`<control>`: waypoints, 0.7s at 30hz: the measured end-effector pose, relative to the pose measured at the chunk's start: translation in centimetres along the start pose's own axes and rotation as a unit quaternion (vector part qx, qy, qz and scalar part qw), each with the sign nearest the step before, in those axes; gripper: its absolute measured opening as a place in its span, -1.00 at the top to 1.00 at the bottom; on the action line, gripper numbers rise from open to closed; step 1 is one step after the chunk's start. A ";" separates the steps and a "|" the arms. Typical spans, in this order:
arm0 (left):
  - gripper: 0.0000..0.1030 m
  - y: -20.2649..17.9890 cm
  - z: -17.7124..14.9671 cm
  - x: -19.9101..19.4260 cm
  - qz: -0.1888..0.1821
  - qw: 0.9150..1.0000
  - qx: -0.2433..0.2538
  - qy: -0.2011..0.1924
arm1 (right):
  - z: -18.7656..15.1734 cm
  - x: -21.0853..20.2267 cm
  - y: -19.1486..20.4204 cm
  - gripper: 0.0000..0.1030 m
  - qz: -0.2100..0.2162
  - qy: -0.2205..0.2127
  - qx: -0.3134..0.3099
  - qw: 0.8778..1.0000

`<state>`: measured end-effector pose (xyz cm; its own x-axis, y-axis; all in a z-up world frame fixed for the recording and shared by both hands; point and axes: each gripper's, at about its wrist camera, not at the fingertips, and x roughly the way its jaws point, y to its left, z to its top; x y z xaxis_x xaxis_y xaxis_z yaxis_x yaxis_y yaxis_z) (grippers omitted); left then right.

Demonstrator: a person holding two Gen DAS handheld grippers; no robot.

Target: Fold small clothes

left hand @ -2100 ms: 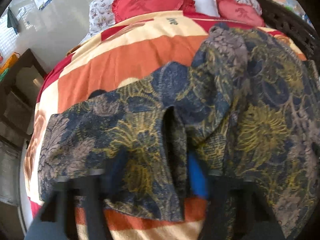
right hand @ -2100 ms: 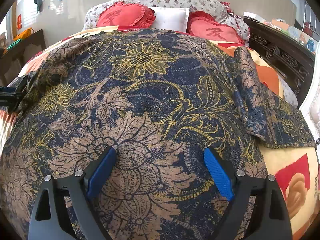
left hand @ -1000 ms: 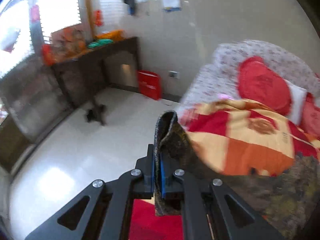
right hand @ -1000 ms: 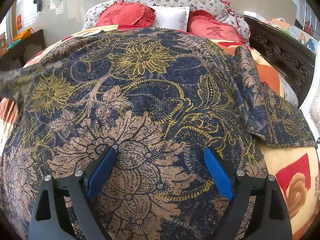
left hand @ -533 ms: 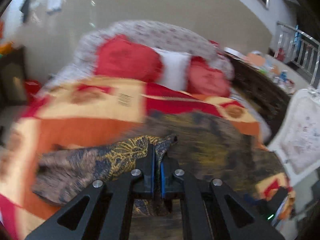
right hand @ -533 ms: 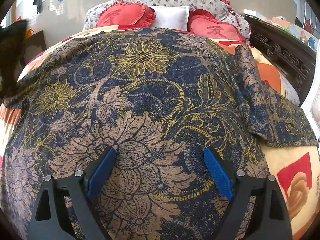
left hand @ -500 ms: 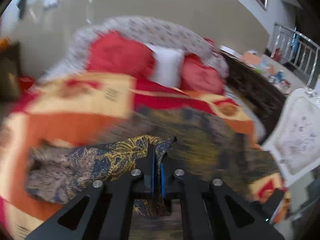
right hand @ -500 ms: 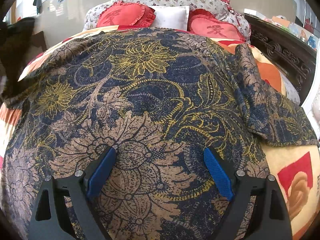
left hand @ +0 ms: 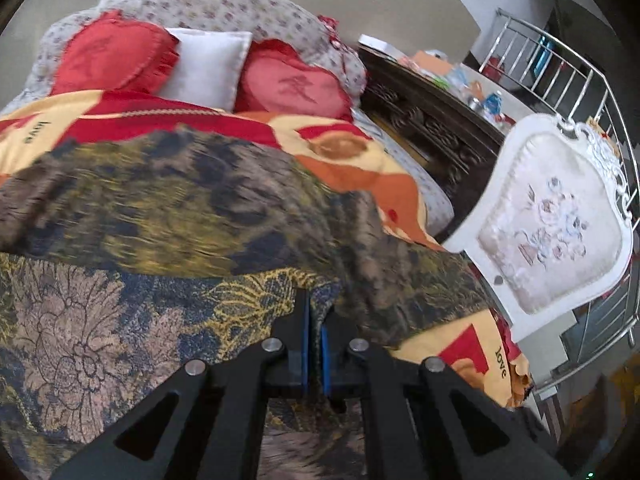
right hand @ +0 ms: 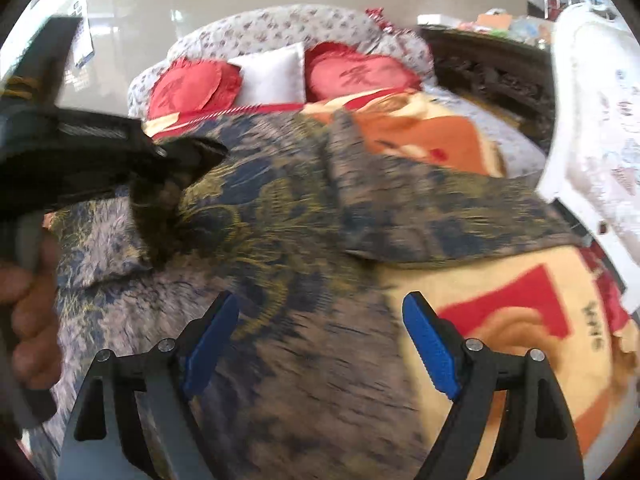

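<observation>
Floral garment: spread on bed blanket, long axis across the bed, one edge folded over. Left gripper: clamped on garment edge. Right gripper: jaws wide, just been narrowing, nothing pinched.

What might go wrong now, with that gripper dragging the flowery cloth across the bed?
1. The left gripper pinches only a thin edge of the flowery garment; the cloth may slip out mid-fold.
2. The right gripper stands open above the garment, pinning nothing, so the whole piece may slide across the blanket instead of folding.
3. The far sleeve lies creased and may get folded in crooked.
</observation>
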<state>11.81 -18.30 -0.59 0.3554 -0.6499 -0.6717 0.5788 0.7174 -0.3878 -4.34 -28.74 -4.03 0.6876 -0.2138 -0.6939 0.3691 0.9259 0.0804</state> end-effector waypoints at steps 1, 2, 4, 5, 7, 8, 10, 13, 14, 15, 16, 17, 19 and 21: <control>0.92 -0.5 -0.3 0.4 -0.009 1.000 -0.002 0.004 | -0.3 -0.8 -0.9 -0.15 -0.003 -0.003 0.001 1.000; 0.92 -1.1 -0.5 1.0 -0.012 1.000 -0.002 0.008 | -0.5 -1.3 -1.3 -0.15 -0.005 -0.004 0.001 1.000; 0.92 -1.9 -1.2 1.9 -0.012 1.000 0.004 0.018 | -0.8 -2.5 -2.4 -0.15 -0.011 -0.007 0.002 1.000; 0.91 -2.2 -1.5 2.4 -0.009 1.000 0.006 0.024 | -1.1 -3.0 -2.8 -0.15 -0.012 -0.007 0.005 1.000; 0.85 -2.2 -2.1 3.3 -0.001 0.999 0.005 0.039 | -1.6 -3.7 -3.9 -0.15 -0.012 -0.006 0.013 1.000; 0.84 -2.3 -2.5 3.7 -0.002 0.999 0.004 0.044 | -1.8 -3.9 -4.1 -0.15 -0.015 -0.007 0.014 1.000; 0.84 -2.5 -3.2 4.3 0.000 0.999 0.006 0.049 | -2.1 -3.9 -4.8 -0.15 -0.020 -0.004 0.019 1.000; 0.68 -2.7 -3.8 4.8 -0.016 0.998 0.011 0.060 | -2.3 -3.2 -5.4 -0.15 -0.020 0.008 0.032 0.999; 0.57 -2.7 -4.0 4.7 -0.024 0.997 0.018 0.065 | -2.3 -3.0 -5.6 -0.15 -0.020 0.010 0.035 0.999; 0.40 -2.6 -4.3 4.2 -0.025 0.997 0.033 0.069 | -2.2 -3.1 -5.7 -0.15 -0.020 0.011 0.035 0.999; 0.28 -2.3 -4.4 3.5 -0.018 0.997 0.043 0.066 | -2.0 -3.3 -5.7 -0.15 -0.021 0.007 0.032 0.999; 0.04 -1.9 -4.5 2.7 -0.009 0.997 0.049 0.059 | -1.8 -3.4 -5.6 -0.15 -0.023 0.001 0.029 0.999; -0.19 -0.2 -4.9 0.5 0.011 0.998 0.054 0.040 | -1.0 -3.6 -5.4 -0.15 -0.022 -0.009 0.022 0.999; -0.24 2.9 -5.0 -2.3 0.039 0.998 0.045 0.024 | 0.2 -3.5 -5.0 -0.15 -0.013 -0.023 0.017 1.000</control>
<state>9.06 -13.47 -3.35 0.3674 -0.5784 -0.7283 0.6157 0.7382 -0.2757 -8.49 -32.65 -1.82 0.7050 -0.2518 -0.6630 0.4073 0.9091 0.0879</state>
